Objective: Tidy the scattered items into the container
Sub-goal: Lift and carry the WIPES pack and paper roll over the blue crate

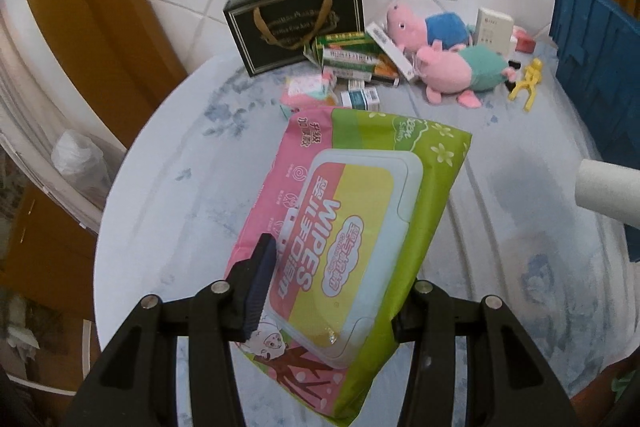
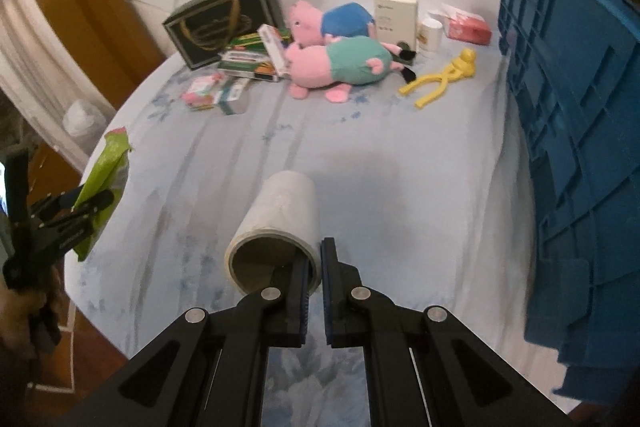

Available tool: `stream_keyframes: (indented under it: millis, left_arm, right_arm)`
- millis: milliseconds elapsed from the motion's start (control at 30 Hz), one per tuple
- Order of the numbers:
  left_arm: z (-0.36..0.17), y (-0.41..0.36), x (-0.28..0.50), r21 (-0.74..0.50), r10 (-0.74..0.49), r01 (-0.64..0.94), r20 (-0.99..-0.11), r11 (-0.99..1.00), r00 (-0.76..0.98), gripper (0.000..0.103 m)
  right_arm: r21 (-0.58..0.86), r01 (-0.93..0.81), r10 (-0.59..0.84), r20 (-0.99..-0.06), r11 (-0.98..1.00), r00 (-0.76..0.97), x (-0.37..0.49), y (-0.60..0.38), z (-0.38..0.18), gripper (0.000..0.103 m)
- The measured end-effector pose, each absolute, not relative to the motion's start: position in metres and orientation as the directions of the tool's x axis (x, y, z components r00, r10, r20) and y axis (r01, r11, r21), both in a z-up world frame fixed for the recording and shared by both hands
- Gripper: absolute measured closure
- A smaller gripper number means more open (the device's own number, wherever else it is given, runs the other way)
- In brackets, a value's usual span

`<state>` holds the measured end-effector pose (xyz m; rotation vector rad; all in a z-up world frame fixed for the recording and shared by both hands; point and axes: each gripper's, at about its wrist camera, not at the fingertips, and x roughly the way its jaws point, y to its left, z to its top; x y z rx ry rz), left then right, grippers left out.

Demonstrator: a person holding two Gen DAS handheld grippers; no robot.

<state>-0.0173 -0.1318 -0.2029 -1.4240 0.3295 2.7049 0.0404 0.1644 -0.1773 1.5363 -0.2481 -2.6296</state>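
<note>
A pink and green pack of wipes (image 1: 360, 227) hangs above the light blue bed sheet (image 1: 168, 195), and my left gripper (image 1: 340, 267) is shut on its near end; the pack hides the right finger. The right wrist view shows the same pack (image 2: 110, 171) and left gripper (image 2: 92, 201) at the far left. My right gripper (image 2: 315, 254) is shut on the wall of a white roll with a cardboard core (image 2: 280, 211), with one finger inside the tube. The roll's end (image 1: 604, 191) also shows at the right edge of the left wrist view. A blue plastic crate (image 2: 572, 115) stands on the right.
At the head of the bed lie two plush pigs (image 2: 340, 63), a yellow toy (image 2: 444, 75), a black gift bag (image 2: 216, 23), several small boxes (image 2: 248, 63), a white box (image 2: 394, 19), a small bottle (image 2: 430, 35) and a red pack (image 2: 468, 29). Wooden furniture stands to the left.
</note>
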Motion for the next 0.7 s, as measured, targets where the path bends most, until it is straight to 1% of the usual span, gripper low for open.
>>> stream_keyframes:
  millis: [333,700]
  left_arm:
    - [-0.131,-0.115,-0.008,0.141,0.001,-0.168,-0.762,-0.976,-0.648,0.056]
    - [-0.042,-0.051,-0.015,0.124,0.086,-0.219,-0.656,-0.968,-0.750,0.056]
  right_arm:
    - [0.212,0.077,-0.217,-0.789,-0.974,-0.574,0.051,0.160,-0.111,0.097]
    - [0.220,0.147,-0.261,-0.701,-0.964,-0.663,0.060,0.193,-0.038,0.097]
